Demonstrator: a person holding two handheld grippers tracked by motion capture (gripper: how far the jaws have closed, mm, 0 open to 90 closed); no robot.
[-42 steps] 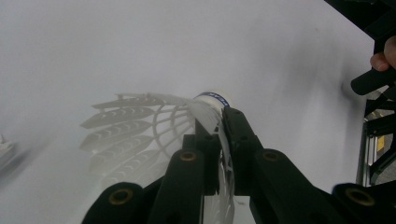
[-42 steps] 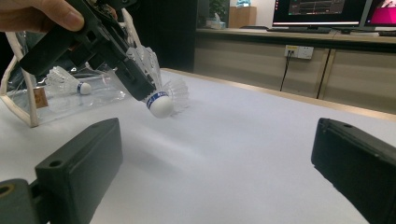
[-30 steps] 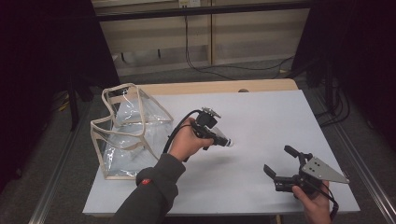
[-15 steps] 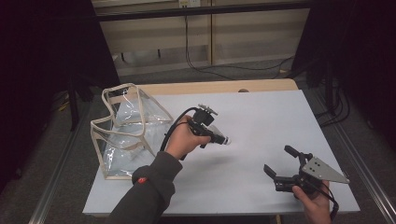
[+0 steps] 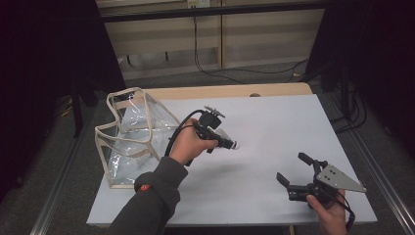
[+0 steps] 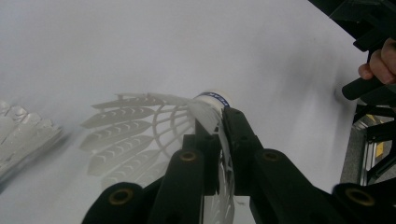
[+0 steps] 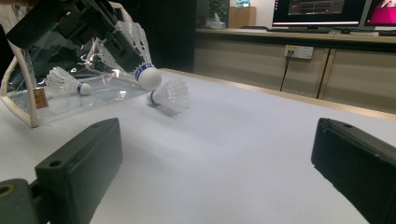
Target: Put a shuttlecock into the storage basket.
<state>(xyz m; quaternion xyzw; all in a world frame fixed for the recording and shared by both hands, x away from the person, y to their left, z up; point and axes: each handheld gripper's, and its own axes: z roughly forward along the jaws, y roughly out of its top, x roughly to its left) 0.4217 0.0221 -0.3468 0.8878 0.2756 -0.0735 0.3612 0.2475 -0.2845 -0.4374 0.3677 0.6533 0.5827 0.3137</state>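
High view shows the white bench (image 5: pixel 274 127) carrying a clear bag (image 5: pixel 132 137) at nine o'clock, its mouth facing the centre, probably so shuttlecocks can be fed in sideways. Near the middle, the left gripper (image 5: pixel 230 143) has its fingers clamped on a shuttlecock (image 6: pixel 205 109) by the feather skirt, cork forward and lifted off the surface. At five o'clock the right gripper (image 5: pixel 293 172) waits with fingers spread, holding nothing. Another shuttlecock (image 7: pixel 169 97) lies just outside the bag.

The left gripper (image 6: pixel 219 140) clamps a white shuttlecock (image 6: pixel 154 135) by its feathered skirt, cork pointing to one o'clock above the white table (image 6: pixel 140 46). Another feathered skirt (image 6: pixel 23 135) lies at nine o'clock.
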